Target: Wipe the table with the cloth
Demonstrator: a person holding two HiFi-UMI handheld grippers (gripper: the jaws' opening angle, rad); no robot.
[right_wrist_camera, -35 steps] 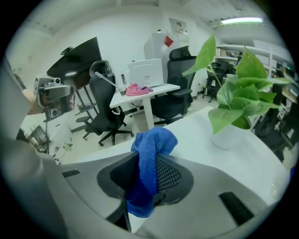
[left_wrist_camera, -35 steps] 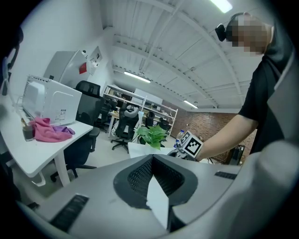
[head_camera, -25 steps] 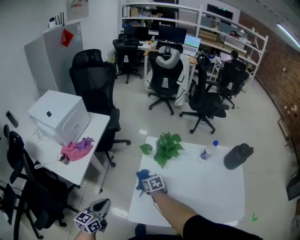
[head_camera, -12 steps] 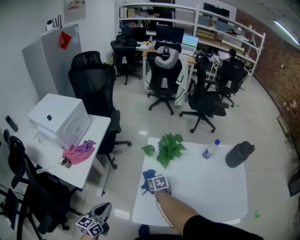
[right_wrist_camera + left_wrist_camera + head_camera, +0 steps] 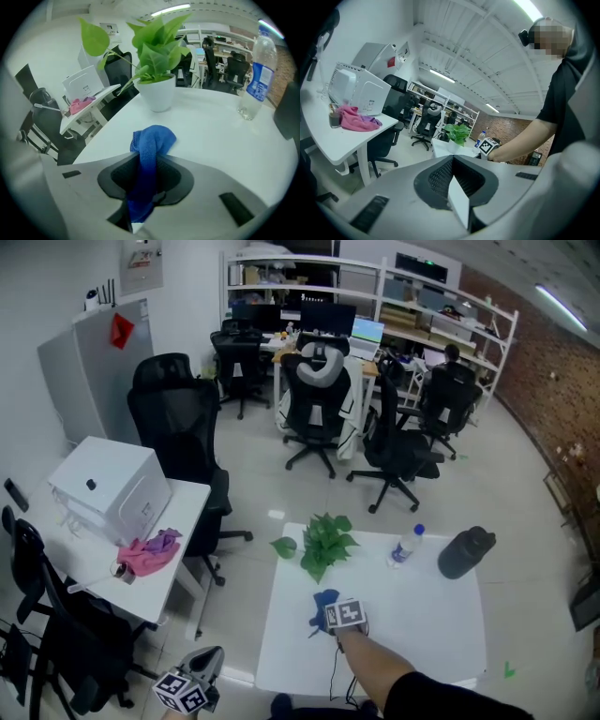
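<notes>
A blue cloth [image 5: 323,604] lies bunched on the white table [image 5: 422,624], left of its middle. My right gripper [image 5: 328,611] is shut on it; in the right gripper view the cloth [image 5: 152,143] runs between the jaws and folds over onto the tabletop ahead of my right gripper [image 5: 145,187]. My left gripper [image 5: 204,660] hangs off the table at the bottom left, over the floor. In the left gripper view my left gripper [image 5: 457,197] has its jaws together with nothing between them.
A potted plant [image 5: 319,545] stands at the table's far left, a water bottle [image 5: 403,545] and a dark flask [image 5: 464,552] along the far edge. A side table at the left bears a white box [image 5: 108,486] and a pink cloth [image 5: 148,551]. Office chairs [image 5: 183,442] stand beyond.
My right gripper has slid the blue cloth to the right, from the table's left edge toward its middle. The left gripper has stayed in place.
</notes>
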